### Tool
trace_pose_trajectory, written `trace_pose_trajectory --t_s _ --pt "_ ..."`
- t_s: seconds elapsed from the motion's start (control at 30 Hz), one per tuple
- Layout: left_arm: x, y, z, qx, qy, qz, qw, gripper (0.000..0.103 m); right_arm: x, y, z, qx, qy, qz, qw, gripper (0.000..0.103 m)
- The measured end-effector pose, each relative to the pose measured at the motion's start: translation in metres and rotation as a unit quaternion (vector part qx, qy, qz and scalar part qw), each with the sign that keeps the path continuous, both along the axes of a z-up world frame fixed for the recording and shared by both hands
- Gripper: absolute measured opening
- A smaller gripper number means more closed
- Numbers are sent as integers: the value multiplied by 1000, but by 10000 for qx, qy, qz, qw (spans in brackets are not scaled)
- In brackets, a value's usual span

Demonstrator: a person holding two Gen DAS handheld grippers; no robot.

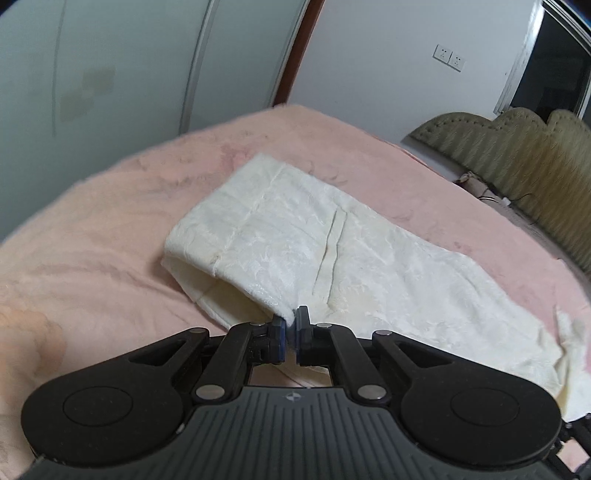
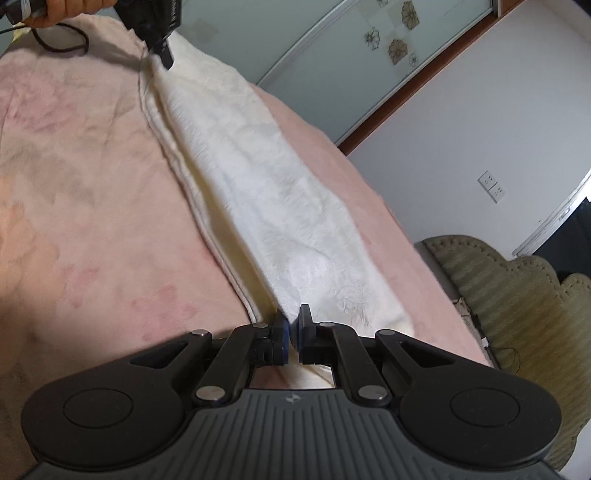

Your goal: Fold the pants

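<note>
Item: cream trousers [image 1: 295, 236], laid lengthwise on a pink blanket [image 1: 92, 236], leg over leg. Left gripper [image 1: 291, 325] pinches the waist edge; right gripper [image 2: 293, 325] pinches the hem (both jaws pressed together on cloth). Step: lengthwise fold. Next, likely: carry hem toward waist, ends level.

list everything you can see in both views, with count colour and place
pants: one, cream white, laid long across the blanket
blanket: one, pink, covering the bed
headboard: one, olive green, padded, at the bed's right end
sockets: two, white, on the wall
sliding doors: pale green, flower pattern, behind the bed
cable: one, dark, looped on the blanket
hand: one, holding the left tongs
left tongs: black, shut on the pants' waist end
right tongs: black, shut on the pants' leg end
</note>
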State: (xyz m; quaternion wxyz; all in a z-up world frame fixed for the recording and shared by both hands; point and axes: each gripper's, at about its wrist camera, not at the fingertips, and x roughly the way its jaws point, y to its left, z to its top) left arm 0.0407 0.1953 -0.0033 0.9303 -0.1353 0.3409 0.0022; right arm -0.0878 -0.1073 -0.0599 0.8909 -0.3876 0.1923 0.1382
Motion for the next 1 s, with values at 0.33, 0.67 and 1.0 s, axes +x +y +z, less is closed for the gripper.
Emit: trace_pose_trajectory --t_s 0.33,0.67,1.0 --pt "-9 -11 3 581 0 139 9982 22 -9 3 -3 70 143 -132 9998 5" --pt "-51 -39 35 1443 -592 648 9856 40 -24 -1 7 -14 63 -254 9997 13" --pt "-55 -162 35 948 -727 -2161 9690 46 -28 -186 44 2413 108 -2840 9279 49"
